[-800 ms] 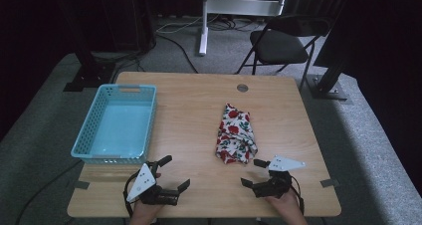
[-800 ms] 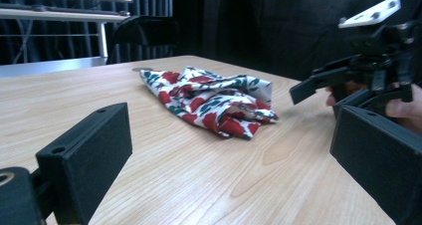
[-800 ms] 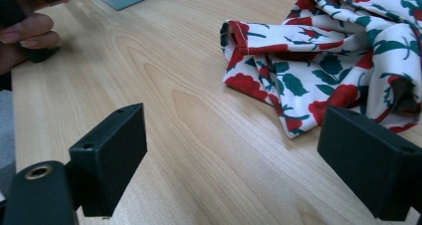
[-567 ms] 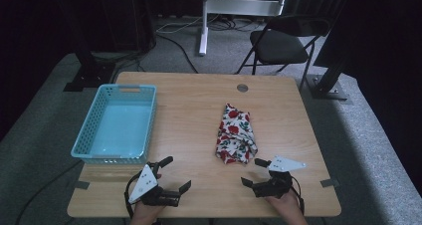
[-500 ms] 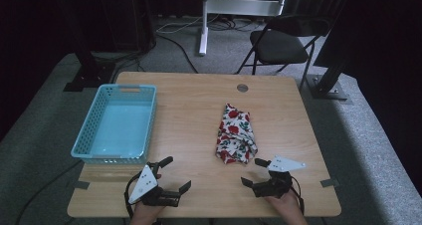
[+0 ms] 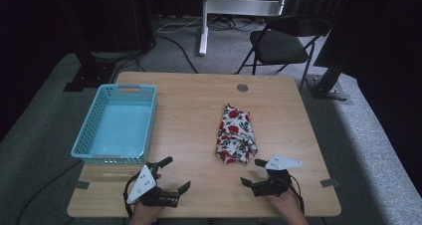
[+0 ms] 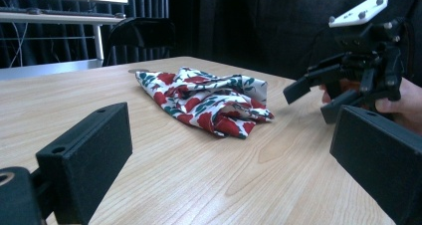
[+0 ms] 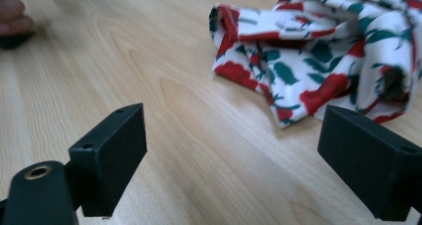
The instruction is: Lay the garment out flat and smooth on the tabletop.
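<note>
A floral cloth point(image 6: 237, 134), white with red flowers and dark green leaves, lies bunched and loosely folded on the wooden worktop point(image 6: 194, 110), right of centre in the high view. Its near end is the thicker, crumpled one.

The right claw point(image 6: 252, 171) rests low at the near edge of the worktop, just beside the cloth's near end but not touching it. Its jaws stand wide apart with nothing between them; in the right gripper view the cloth point(image 8: 328, 51) lies ahead and toward the right jaw, with bare wood in the gap.

The left claw point(image 6: 175, 173) sits at the near edge too, well apart from the cloth, aimed across the worktop toward it. Its 2 jaws are also spread wide and hold nothing. In the left gripper view the cloth point(image 7: 209, 100) lies ahead between the jaws' lines, and the right claw point(image 7: 311, 93) shows farther off at the right, held in a hand point(image 7: 398, 103).

A light blue slatted basket point(image 6: 84, 148) stands on the left part of the worktop, just beyond the left claw. A round grommet point(image 6: 242, 87) is set near the far edge.
</note>
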A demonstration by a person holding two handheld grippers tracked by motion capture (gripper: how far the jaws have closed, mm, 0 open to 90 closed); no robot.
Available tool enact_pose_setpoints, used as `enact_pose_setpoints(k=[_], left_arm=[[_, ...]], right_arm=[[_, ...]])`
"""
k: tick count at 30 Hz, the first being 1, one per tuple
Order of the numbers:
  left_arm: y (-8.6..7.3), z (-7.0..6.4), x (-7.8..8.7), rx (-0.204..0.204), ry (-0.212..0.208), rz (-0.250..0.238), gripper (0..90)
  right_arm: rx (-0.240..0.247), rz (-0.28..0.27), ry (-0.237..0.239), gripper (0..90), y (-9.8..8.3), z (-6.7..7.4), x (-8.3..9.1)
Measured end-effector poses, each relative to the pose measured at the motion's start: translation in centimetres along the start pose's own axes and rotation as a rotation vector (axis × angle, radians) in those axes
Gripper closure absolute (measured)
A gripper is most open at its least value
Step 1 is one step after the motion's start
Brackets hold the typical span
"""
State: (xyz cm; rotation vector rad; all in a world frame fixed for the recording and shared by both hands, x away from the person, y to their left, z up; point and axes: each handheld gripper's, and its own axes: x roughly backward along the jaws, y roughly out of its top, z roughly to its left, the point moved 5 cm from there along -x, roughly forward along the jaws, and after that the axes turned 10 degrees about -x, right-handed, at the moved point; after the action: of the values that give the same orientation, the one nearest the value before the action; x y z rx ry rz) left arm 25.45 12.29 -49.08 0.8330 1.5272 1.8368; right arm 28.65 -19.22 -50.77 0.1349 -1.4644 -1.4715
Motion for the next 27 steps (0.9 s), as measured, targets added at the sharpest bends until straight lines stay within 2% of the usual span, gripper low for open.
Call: enact_pose_setpoints(k=[4,9,13,17,22,27], left_arm=[[0.0,-0.1,-0.1,-0.01,0.002,0.001,3.4],[0.0,-0.1,-0.1,-0.004,0.003,-0.001,3.4],[0.0,0.0,0.0,-0.001,0.002,-0.001,3.4],[0.0,0.0,0.0,-0.003,0.005,-0.003,3.4],[0.0,0.1,0.0,0.005,0.001,-0.001,3.4],[0.0,0.1,0.0,0.01,0.01,-0.002,3.4]], right_arm=[[0.03,0.042,-0.002,11.7,-0.2,0.9,-0.4],[0.033,0.051,0.042,12.1,0.0,1.9,-0.8],[0.045,0.04,0.057,12.1,0.5,2.6,-1.0],[0.058,0.007,0.062,12.1,1.4,3.1,-0.8],[0.059,-0.021,0.058,12.2,2.2,2.9,-0.4],[0.053,-0.052,0.034,12.2,2.9,2.4,0.2]])
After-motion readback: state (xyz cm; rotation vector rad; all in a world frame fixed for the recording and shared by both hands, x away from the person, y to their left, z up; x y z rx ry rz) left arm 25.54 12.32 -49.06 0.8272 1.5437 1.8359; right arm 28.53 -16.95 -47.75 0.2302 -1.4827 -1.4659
